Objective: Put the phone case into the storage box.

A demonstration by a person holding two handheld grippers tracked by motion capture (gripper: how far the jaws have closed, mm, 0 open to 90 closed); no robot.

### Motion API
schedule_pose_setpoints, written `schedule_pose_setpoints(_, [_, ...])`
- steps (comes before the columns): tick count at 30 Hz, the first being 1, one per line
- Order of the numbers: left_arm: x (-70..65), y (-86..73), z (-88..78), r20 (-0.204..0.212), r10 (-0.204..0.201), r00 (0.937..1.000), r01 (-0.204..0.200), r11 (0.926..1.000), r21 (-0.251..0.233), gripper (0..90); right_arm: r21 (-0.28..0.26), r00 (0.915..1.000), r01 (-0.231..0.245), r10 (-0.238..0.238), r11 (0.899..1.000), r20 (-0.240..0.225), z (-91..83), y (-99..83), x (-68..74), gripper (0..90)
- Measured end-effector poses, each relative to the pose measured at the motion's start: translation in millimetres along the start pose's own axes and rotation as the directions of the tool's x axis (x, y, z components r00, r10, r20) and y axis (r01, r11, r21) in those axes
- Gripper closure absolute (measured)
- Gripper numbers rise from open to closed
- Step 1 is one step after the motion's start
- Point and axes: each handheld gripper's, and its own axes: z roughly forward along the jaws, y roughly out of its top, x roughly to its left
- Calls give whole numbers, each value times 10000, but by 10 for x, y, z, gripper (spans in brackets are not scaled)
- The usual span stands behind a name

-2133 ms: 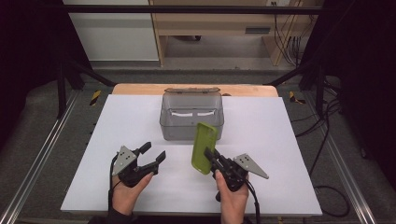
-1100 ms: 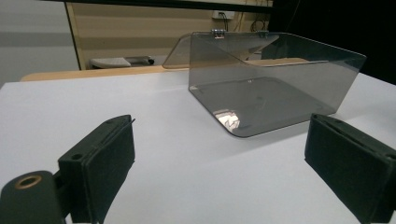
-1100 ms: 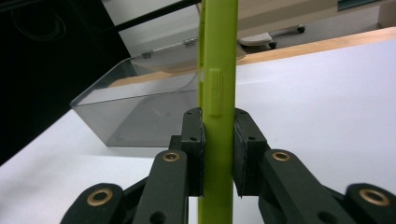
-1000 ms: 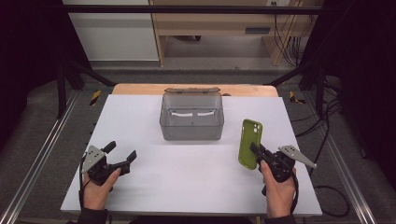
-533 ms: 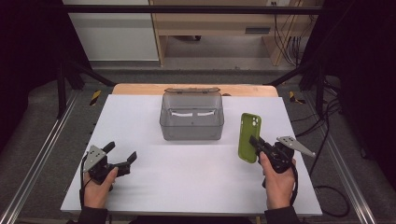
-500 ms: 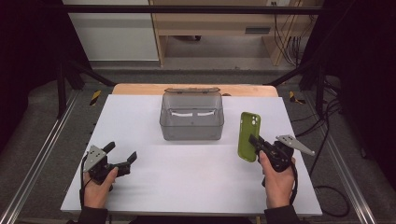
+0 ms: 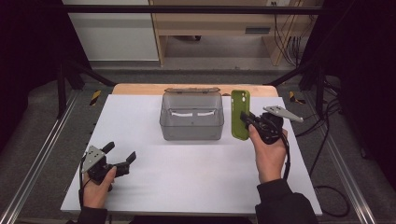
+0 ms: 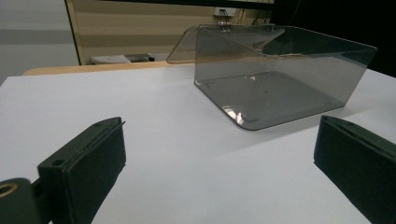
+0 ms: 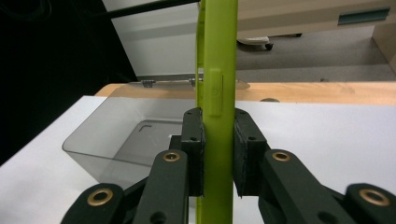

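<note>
No lettering, label, brand, number or sign can be read anywhere: the green phone case, the clear grey box and the white surface all show plain faces.

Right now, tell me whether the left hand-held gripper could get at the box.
Probably yes: the left hand-held gripper is open and holds nothing, and bare table lies between it and the box. The phone is on the box's far side.

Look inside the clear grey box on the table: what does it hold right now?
Nothing: the box shows a bare floor through its walls, its lid tipped back. The green phone is outside it, clamped upright in the right tool.
</note>
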Motion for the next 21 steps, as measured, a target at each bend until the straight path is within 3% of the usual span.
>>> schedule_pose_setpoints(10, [-6,-6,21,115,-11,9999,10,10000,64,23,40,9994,325,-325,9995,87,271,281,178,773])
schedule_pose_setpoints(15, [-6,-6,27,140,5,9999,-6,10000,47,22,143,9974,646,-650,9978,309,405,336,259,773])
schedule_pose_setpoints(21, [-8,-4,28,164,94,9998,-94,10000,-28,22,222,9961,712,-723,9972,501,533,364,299,773])
